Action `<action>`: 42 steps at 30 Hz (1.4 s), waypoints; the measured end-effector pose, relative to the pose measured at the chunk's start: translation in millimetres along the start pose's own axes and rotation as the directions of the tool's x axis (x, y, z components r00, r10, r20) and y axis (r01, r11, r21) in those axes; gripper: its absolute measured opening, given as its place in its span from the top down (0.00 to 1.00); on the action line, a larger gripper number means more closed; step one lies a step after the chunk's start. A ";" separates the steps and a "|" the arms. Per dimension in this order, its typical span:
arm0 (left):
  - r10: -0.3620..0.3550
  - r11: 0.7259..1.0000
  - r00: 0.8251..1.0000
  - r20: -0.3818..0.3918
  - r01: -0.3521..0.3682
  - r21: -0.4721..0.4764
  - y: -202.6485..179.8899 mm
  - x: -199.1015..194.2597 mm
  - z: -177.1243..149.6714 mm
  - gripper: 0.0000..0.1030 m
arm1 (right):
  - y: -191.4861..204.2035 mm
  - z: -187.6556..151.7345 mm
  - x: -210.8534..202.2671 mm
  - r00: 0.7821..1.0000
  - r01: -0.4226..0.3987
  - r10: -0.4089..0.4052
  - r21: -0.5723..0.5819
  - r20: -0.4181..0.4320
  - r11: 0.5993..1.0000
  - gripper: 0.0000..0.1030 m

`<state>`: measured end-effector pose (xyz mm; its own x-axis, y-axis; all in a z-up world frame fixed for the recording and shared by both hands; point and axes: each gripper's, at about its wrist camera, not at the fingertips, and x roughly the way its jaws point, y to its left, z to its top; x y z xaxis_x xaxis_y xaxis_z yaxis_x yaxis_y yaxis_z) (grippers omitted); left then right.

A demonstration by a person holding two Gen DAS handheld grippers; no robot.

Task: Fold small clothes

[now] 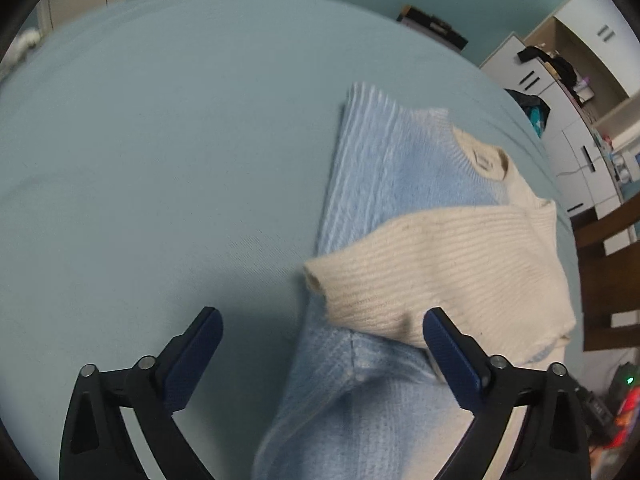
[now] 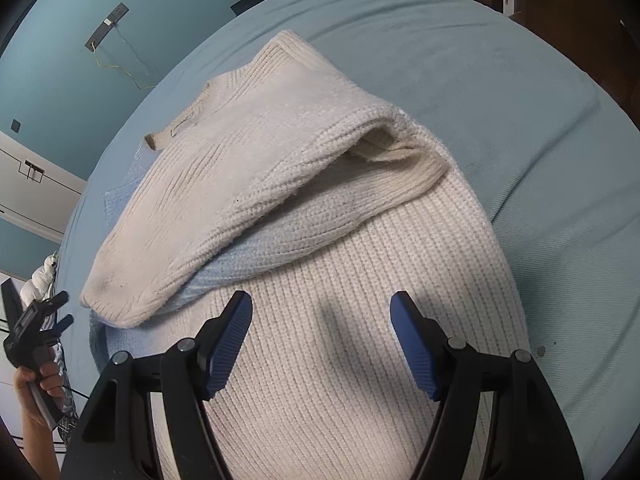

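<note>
Sweater (image 2: 320, 280), one only, cream and pale blue knit, lies on the blue-green bed cover (image 1: 140, 160), towards the cover's edge nearest the wooden chair (image 1: 608, 280). Both sleeves are folded inward: a cream sleeve (image 2: 208, 200) lies diagonally across the body, its cuff (image 1: 316, 276) reaching just past the fold line on the blue side.

My left gripper (image 1: 322, 354) hangs over the blue half with its jaws spread wide, nothing between the pads, no cloth pinched. My right gripper (image 2: 322, 344) hovers over the cream lower body, jaws partly apart, also empty; I cannot tell whether the tips brush the knit.

Count: one sweater, two folded sleeves, two grippers, one chair at the edge. Other garments: none in view on the cover.

Step judged: sleeves done, the bottom-to-collar fold not yet made.

Risks from here:
- cream sleeve sits loose and puffed on top; lifting the hem fast would likely slide it off and undo that fold
- thick knit; a shallow pinch may take only the top layer, so the body would separate and skew
- uneven lift between my two grippers would twist the fold line
- sweater lies close to the chair-side edge; dragging that way could pull it over
</note>
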<state>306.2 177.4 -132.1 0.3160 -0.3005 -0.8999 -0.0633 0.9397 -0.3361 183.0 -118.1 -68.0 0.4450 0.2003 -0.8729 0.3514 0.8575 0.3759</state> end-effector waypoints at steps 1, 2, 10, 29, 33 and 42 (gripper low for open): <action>-0.024 1.000 1.000 -0.016 0.024 -0.004 -1.5 7.4 1.2 0.06 | 0.3 -0.2 0.8 1.000 0.003 -0.003 -0.003 -0.002 1.000 0.34; -0.038 0.999 0.999 -0.022 0.038 -0.001 -4.8 12.7 2.2 0.07 | 0.2 -0.4 1.8 1.000 0.007 -0.007 -0.003 -0.004 1.000 0.34; 0.018 0.998 0.995 -0.102 -0.013 0.055 -34.1 31.0 15.8 0.76 | -2.6 3.3 6.9 1.000 0.008 -0.008 0.008 -0.007 1.000 0.34; -0.126 0.992 0.982 -0.141 0.125 -0.016 -146.7 -125.0 50.4 0.86 | -7.7 5.3 6.1 1.000 0.028 -0.028 0.010 0.003 1.000 0.34; -0.017 0.984 1.000 -0.018 0.013 -0.179 -92.5 -107.5 58.7 0.02 | -4.2 6.8 7.1 1.000 0.013 -0.013 -0.001 0.001 1.000 0.34; 0.275 0.956 0.960 -0.044 -0.278 -0.094 -21.5 -37.4 21.1 0.00 | 1.0 2.8 6.2 1.000 0.018 -0.018 -0.021 0.001 1.000 0.34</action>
<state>315.7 171.8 -85.4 0.2449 -0.0372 -0.9688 -0.2372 0.9666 -0.0970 188.4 -117.4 -72.2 0.4397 0.1841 -0.8791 0.3423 0.8706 0.3535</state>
